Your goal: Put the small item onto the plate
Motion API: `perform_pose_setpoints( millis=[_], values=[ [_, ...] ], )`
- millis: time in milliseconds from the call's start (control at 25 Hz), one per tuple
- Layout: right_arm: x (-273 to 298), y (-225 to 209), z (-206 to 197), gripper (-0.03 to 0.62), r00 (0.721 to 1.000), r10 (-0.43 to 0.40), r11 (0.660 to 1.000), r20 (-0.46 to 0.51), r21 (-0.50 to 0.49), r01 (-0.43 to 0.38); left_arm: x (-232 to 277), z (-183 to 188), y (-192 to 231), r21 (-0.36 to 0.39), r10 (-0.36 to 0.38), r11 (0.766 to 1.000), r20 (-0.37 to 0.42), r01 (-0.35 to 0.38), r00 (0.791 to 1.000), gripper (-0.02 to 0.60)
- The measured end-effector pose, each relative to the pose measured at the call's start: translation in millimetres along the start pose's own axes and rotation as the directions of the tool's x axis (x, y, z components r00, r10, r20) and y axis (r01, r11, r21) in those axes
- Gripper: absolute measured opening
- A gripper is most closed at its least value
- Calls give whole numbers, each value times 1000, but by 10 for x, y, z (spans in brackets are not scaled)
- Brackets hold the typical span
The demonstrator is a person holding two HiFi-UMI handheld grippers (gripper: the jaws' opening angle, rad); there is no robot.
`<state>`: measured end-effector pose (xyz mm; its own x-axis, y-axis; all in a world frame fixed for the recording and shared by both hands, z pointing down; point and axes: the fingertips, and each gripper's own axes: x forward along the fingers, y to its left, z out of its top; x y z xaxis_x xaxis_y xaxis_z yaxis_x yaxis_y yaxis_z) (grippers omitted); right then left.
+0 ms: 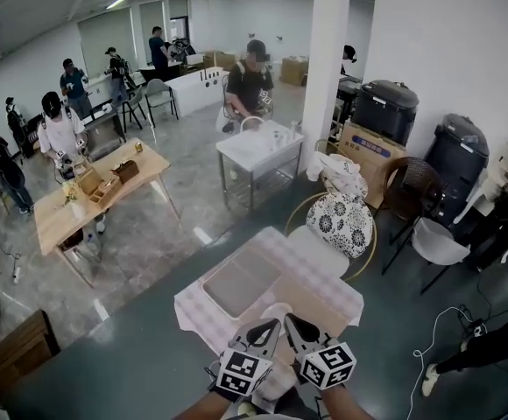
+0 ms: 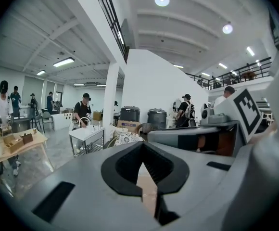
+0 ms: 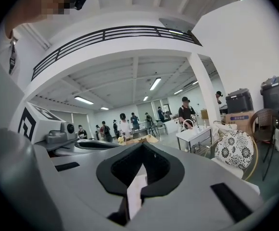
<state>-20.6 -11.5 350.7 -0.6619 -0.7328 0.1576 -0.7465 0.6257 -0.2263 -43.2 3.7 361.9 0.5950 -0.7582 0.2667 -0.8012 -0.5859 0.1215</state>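
Note:
Low in the head view my left gripper point(image 1: 269, 325) and right gripper point(image 1: 294, 321) are held side by side, pointing away from me over the near end of a small table with a checked cloth point(image 1: 328, 280). Both look shut with nothing in them. The left gripper view shows the left gripper point(image 2: 146, 192) with its black jaw tips together, and the right gripper point(image 3: 133, 194) looks the same in its own view. A grey tray point(image 1: 241, 280) and a brown mat point(image 1: 313, 311) lie on the cloth. A pale round shape point(image 1: 276, 308), possibly the plate, sits just beyond the fingertips. I cannot make out a small item.
A chair with a floral cushion point(image 1: 342, 221) stands behind the table, and a white chair point(image 1: 436, 243) to the right. A white column point(image 1: 328, 59), a white metal table point(image 1: 258, 147) and a wooden table point(image 1: 96, 191) stand farther off, with several people around. A cable point(image 1: 429, 348) lies on the floor.

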Motion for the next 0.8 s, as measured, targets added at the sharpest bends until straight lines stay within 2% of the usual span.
perform_pose_setpoints(
  millis=[480, 800],
  values=[
    [-27, 164, -58, 14, 1000, 17, 999, -7, -30, -17, -161, -6, 78, -4, 38, 999, 24, -38, 999, 5],
    [-43, 89, -62, 14, 1000, 12, 999, -3, -38, -12, -89, -78, 57, -7, 40, 999, 17, -40, 999, 5]
  ],
)
